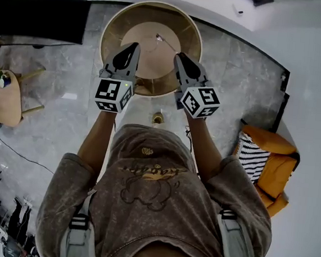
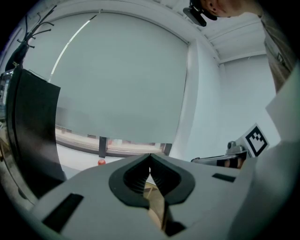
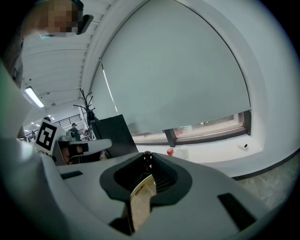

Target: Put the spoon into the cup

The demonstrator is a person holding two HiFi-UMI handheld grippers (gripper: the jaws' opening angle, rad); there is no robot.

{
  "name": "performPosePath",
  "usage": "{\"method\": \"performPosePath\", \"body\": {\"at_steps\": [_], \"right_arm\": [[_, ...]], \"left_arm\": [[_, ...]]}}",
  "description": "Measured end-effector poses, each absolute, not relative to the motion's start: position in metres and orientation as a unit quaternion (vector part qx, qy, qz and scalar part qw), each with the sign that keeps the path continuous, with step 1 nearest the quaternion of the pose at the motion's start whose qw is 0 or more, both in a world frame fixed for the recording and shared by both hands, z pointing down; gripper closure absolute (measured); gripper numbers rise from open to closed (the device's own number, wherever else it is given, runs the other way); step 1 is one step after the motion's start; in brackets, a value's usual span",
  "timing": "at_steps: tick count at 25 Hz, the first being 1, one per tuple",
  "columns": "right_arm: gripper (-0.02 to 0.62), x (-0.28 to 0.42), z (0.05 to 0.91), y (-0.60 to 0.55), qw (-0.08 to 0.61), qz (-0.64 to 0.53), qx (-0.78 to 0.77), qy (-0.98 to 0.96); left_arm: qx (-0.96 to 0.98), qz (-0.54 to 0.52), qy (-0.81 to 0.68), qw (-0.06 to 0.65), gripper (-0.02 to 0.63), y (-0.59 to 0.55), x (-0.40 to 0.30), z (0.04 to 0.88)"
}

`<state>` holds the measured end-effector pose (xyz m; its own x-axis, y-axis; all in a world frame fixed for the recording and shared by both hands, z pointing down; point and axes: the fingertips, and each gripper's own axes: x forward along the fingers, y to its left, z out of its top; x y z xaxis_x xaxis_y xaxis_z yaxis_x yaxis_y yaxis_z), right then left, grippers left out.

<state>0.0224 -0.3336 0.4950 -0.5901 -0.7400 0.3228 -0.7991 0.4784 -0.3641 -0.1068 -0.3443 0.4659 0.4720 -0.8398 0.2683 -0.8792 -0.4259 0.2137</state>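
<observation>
Holds left gripper [image 1: 136, 45] and right gripper [image 1: 178, 56] side by side over the near part of the round table [image 1: 115, 25], each closed tip to tip on nothing. Shows the spoon [image 1: 164, 41] lying on the tabletop between them, slightly farther.

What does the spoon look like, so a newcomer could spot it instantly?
Start at the round tan table with the raised rim, on the grey marble floor. On its inner disc, just past the right gripper, lies the spoon: a thin silvery sliver, unlike the plain tan surface around it.
</observation>
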Motion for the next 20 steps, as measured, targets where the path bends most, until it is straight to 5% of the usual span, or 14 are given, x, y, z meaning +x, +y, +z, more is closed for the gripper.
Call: {"method": "performPosePath", "body": {"at_steps": [20], "right_arm": [[0.534, 0.000, 0.600, -0.360, 0.117, 0.312, 0.444, -0.832]], "left_arm": [[0.845, 0.078, -0.491, 0.197, 0.588, -0.342, -0.108, 0.504]]}}
